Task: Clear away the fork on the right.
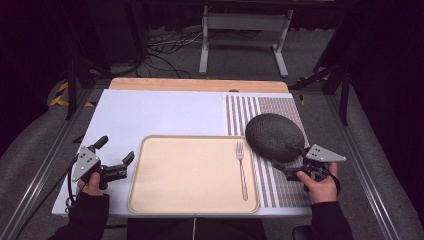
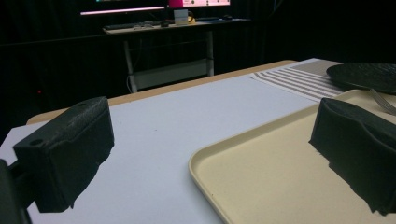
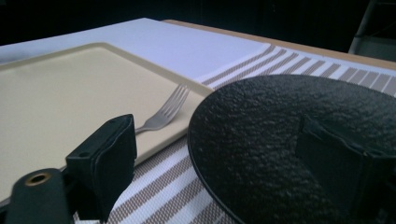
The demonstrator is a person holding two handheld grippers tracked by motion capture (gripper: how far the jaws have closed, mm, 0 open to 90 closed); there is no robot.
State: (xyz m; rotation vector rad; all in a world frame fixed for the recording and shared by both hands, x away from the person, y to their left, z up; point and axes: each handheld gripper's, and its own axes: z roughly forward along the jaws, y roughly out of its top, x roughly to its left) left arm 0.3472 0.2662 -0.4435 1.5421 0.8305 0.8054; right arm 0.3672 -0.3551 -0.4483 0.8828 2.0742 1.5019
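Right gripper (image 1: 289, 169) sits low at the near edge of the black plate (image 1: 274, 136), jaws spread apart, nothing between them. In the right gripper view one jaw stands over the plate's rough surface and the other just off its rim, toward the tray, so the rim lies roughly in the gap; whether either jaw touches it I cannot tell.

The plate rests on the striped placemat (image 1: 280, 187), just right of the beige tray (image 1: 190, 172), its left edge at or over the tray's rim.

A fork (image 1: 241, 169) lies on the tray's right side, long axis running near to far, tines pointing away.

Left gripper (image 1: 125, 165) hovers off the tray's left rim, jaws wide and empty, well apart from the plate.

Judgement: the right hand is far nearer; closing on the rim looks like the coming move.
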